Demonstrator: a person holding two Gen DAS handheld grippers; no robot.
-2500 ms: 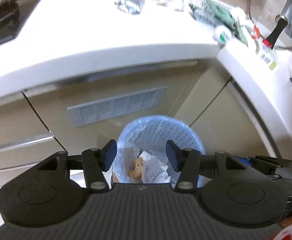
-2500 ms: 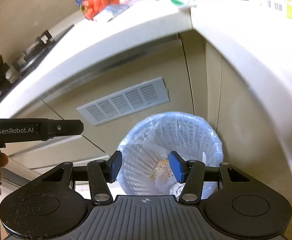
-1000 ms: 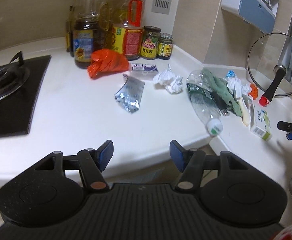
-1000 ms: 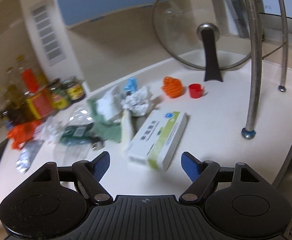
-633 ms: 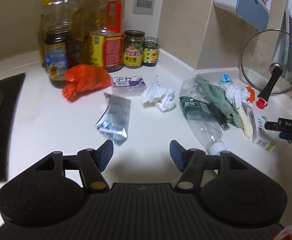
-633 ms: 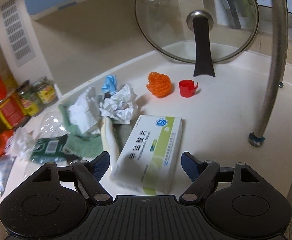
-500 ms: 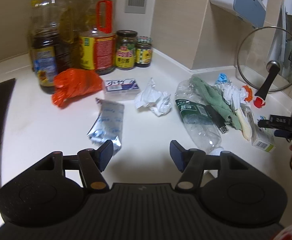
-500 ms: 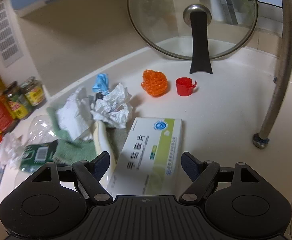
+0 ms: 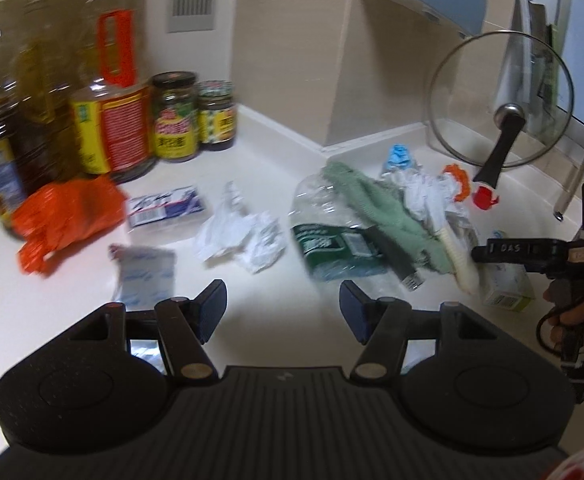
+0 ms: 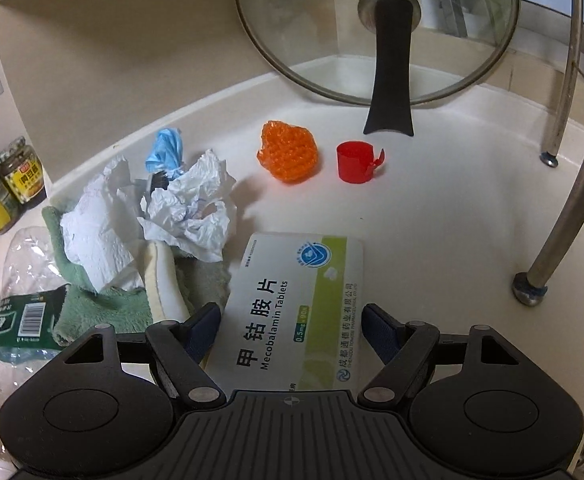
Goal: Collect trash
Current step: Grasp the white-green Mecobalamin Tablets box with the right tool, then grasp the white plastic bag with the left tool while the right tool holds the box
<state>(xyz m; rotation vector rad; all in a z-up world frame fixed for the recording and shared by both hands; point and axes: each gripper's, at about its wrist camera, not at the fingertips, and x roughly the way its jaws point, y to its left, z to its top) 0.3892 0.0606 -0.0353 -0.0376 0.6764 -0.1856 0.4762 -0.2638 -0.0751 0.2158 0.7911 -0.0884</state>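
Rubbish lies on the white counter (image 9: 292, 280). My right gripper (image 10: 292, 328) is low over a white and green tablet box (image 10: 292, 276); its jaws are closing with the box's near end between them, and the pads are not pressing on it. Beside the box lie crumpled white paper (image 10: 192, 212), a green cloth (image 10: 104, 304) and a crushed clear bottle (image 10: 20, 312). My left gripper (image 9: 284, 312) is open and holds nothing. It hovers in front of another crumpled paper (image 9: 240, 240), with a silver pouch (image 9: 144, 276) at its left.
An orange bag (image 9: 64, 212), a small blue pack (image 9: 168, 206), oil bottles (image 9: 112, 112) and jars (image 9: 176, 120) stand at the back left. An orange mesh ball (image 10: 288, 156), red cap (image 10: 355, 162), glass lid (image 10: 375, 20) and tap pipe (image 10: 563, 232) lie beyond the box.
Both grippers came up from the bin to the counter. The left one advanced toward the crumpled paper. The right one dropped over the tablet box, which now sits between its narrowing jaws.
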